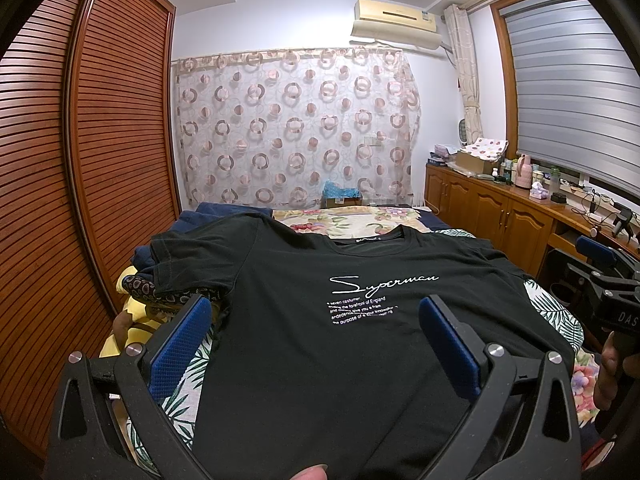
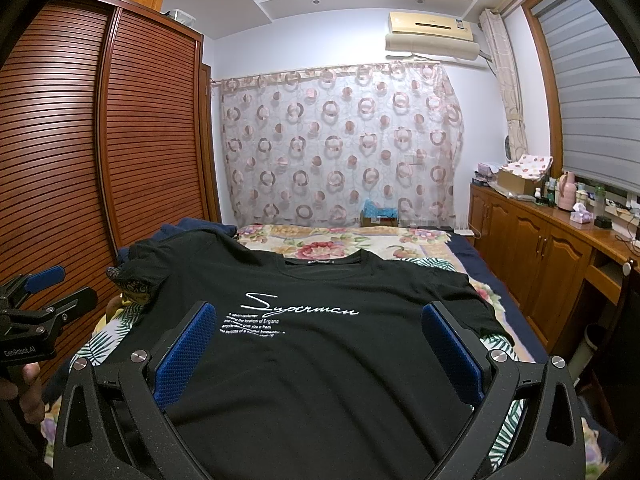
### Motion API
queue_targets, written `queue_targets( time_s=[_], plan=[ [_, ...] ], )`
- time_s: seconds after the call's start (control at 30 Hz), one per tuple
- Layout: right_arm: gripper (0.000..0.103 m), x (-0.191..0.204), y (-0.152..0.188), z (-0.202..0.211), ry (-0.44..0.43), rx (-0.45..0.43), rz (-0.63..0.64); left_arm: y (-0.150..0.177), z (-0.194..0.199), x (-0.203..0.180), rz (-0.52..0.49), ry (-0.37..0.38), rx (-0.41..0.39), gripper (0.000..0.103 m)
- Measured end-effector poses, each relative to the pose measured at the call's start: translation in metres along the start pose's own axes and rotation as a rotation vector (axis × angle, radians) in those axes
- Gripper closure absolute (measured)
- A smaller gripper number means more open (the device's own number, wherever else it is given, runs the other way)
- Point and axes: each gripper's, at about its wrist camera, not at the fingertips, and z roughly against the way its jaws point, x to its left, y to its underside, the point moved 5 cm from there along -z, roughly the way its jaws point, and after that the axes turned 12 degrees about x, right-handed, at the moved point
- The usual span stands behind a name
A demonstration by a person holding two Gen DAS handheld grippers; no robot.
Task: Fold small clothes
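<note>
- A black short-sleeved cotton T-shirt (image 1: 320, 320) with white "Superman" script on its chest lies spread face up on the bed, collar toward the far wall and hem toward the cameras.
- The bed (image 2: 360, 240) is covered with a floral quilt at the far end and a palm-leaf print sheet (image 1: 556, 308) that shows at both sides of the shirt.
- The left gripper (image 1: 316, 340), black with blue ribbed pads, hovers over the lower part of the shirt; its jaws stand wide apart and hold nothing.
- The right gripper (image 2: 320, 344), of the same make, hangs over the shirt below the lettering, jaws likewise spread wide with nothing between them.
- In the left wrist view the right gripper also shows at the right edge, above the bed's edge.
- The shirt's left sleeve lies over a heap of other clothes (image 1: 152, 276), dark blue and patterned, near the brown slatted wooden wardrobe (image 1: 100, 140).
- A sheer curtain with pink ring pattern (image 2: 340, 140) hangs on the far wall under a beige air conditioner (image 2: 432, 28).
- A wooden counter with cabinet doors (image 2: 540, 240) runs along the right wall and carries bottles and boxes.
</note>
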Motion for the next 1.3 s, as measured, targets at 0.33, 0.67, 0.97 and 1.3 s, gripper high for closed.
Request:
queue_targets(
  time_s=[0.33,0.67,0.97,1.3],
  plan=[
    [0.000,0.000,0.000,0.000,0.000,0.000,0.000,0.000,0.000,0.000,0.000,0.000,0.000,0.000],
    [0.000,0.000,0.001,-0.001,-0.005,0.005,0.001,0.000,0.001,0.009,0.005,-0.002,0.003,0.000],
    [0.000,0.002,-0.006,-0.022,-0.046,0.032,0.010,-0.001,-0.019,0.045,0.037,-0.026,0.044,0.000],
    [0.000,-0.001,-0.024,-0.065,-0.117,0.077,0.034,-0.010,-0.058,0.102,0.090,-0.119,0.092,0.000]
  ],
)
